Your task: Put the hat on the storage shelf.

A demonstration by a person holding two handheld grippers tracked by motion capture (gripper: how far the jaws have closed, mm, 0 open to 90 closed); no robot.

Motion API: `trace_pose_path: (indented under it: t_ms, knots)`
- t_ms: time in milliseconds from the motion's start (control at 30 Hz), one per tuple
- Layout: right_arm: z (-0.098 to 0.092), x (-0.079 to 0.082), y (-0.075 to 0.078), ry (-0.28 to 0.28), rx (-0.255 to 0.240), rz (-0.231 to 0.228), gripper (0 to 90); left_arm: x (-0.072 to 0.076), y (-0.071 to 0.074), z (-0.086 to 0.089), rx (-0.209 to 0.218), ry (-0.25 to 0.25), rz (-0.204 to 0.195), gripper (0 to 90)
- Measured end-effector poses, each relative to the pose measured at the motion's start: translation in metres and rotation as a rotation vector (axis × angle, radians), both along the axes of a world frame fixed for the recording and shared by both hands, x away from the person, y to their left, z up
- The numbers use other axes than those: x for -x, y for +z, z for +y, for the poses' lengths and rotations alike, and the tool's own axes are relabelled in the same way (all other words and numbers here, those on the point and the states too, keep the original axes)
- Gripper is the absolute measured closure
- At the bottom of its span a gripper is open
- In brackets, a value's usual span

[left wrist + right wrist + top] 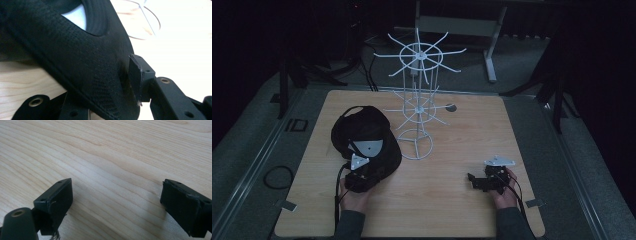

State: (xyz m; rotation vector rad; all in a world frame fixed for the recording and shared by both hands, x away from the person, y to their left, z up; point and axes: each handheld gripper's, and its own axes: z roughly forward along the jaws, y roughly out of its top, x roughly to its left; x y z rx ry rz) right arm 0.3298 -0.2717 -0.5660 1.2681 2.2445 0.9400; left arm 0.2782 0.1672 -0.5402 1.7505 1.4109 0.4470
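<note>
High view: left gripper (360, 176) clamped on black cap (364, 132), right gripper (479, 183) jaws apart.

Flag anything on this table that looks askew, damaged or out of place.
Nothing looks damaged or spilled. The black cap lies on the wooden table beside the white wire rack, not hung on a prong. The left hand-held gripper has the cap's edge between its jaws. The right hand-held gripper rests open and empty.

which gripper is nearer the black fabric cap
Left. The left gripper is at the black fabric cap, its brim between the jaws; the right gripper sits apart on bare table.
</note>
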Motion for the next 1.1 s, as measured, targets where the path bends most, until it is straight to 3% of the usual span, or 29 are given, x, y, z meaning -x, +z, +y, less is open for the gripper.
trace_pose_path:
  t_ms: [67, 133, 267, 367, 467, 633, 1033, 1100]
  knots:
    - [0.0, 0.0, 0.0, 0.0, 0.0, 0.0, 10.8, -0.002, -0.002, 0.0, 0.019, -0.003, 0.012, 60.6]
    - [0.0, 0.0, 0.0, 0.0, 0.0, 0.0, 10.8, -0.008, -0.007, -0.004, 0.012, -0.021, 0.053, 50.8]
    - [0.0, 0.0, 0.0, 0.0, 0.0, 0.0, 10.8, -0.014, -0.012, -0.009, 0.005, -0.026, 0.091, 49.9]
    - [0.0, 0.0, 0.0, 0.0, 0.0, 0.0, 10.8, -0.013, -0.008, -0.008, 0.017, -0.031, 0.08, 55.7]
    - [0.0, 0.0, 0.0, 0.0, 0.0, 0.0, 10.8, -0.014, -0.004, 0.0, 0.072, -0.024, 0.078, 66.2]
    - [0.0, 0.0, 0.0, 0.0, 0.0, 0.0, 10.8, -0.015, 0.001, 0.009, 0.16, -0.037, 0.087, 75.1]
    - [0.0, 0.0, 0.0, 0.0, 0.0, 0.0, 10.8, -0.014, 0.007, 0.023, 0.237, -0.026, 0.094, 84.9]
    - [0.0, 0.0, 0.0, 0.0, 0.0, 0.0, 10.8, -0.013, 0.01, 0.025, 0.227, -0.025, 0.084, 86.5]
